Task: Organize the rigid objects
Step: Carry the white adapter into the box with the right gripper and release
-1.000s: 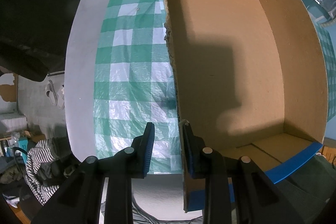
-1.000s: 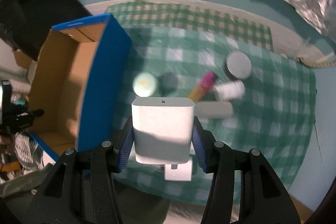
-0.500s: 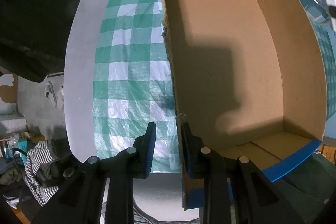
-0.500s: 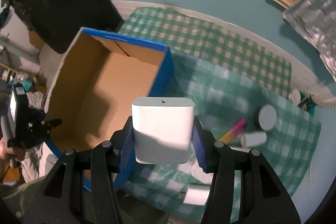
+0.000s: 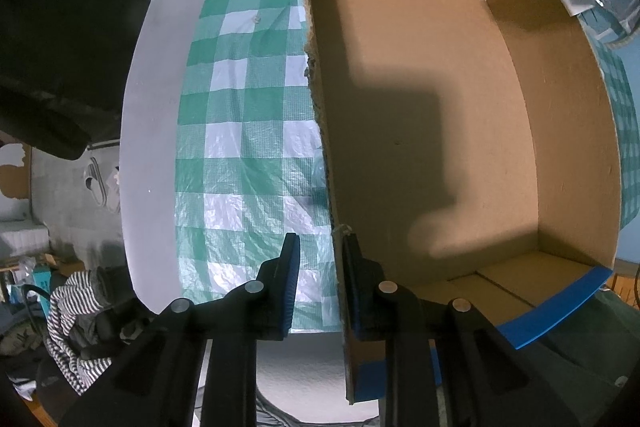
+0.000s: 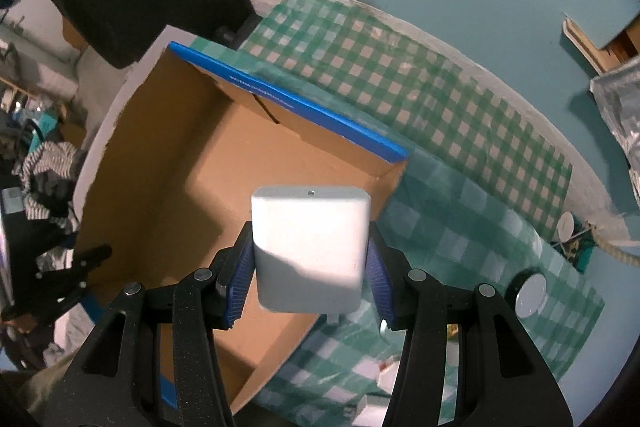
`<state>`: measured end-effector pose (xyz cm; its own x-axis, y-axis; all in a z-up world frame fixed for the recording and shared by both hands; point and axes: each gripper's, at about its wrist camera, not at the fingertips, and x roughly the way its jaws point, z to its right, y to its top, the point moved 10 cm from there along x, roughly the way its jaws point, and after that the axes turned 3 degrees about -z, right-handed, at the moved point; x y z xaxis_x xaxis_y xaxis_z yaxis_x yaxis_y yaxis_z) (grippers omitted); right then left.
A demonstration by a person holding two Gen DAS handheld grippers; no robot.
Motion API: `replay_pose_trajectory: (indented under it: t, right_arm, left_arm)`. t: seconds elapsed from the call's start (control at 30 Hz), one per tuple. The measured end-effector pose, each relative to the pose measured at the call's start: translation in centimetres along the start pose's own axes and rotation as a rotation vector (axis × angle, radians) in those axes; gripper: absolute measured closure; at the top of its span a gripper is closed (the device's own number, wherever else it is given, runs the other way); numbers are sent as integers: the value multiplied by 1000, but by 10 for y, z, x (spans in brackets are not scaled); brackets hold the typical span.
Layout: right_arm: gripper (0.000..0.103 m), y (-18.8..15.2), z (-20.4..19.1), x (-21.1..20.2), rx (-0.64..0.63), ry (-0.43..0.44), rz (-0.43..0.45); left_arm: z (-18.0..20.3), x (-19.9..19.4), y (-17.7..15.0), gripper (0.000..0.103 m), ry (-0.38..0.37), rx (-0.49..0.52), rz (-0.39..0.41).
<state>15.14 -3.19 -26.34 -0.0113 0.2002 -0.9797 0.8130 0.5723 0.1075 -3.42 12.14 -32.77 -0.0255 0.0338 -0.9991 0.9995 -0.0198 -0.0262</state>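
Right wrist view: right gripper (image 6: pixel 310 277) clamps a white rounded plastic block (image 6: pixel 310 247) over the open blue-edged cardboard box (image 6: pixel 192 163); lower it clear of the box's right edge before releasing. Left gripper (image 5: pixel 320 277), jaws narrowly parted, straddles the box's left wall.

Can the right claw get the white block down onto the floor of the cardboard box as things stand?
Probably yes. The right claw holds the white block above the cardboard box, whose top is open and whose floor looks bare. The left claw only straddles one side wall, out of the way.
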Motion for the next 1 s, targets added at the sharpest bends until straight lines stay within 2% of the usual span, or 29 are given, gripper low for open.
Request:
replay_pose_trajectory:
  t: [0.53, 0.8, 1.0]
  right_arm:
    - [52, 8, -12, 36, -22, -15, -82]
    - [52, 10, -9, 31, -4, -23, -47]
    - [51, 7, -5, 12, 9, -3, -12]
  left_arm:
    - [0, 0, -1, 82, 8, 0, 1]
    - [1, -1, -1, 82, 20, 17, 2]
    - [1, -1, -2, 82, 20, 15, 2]
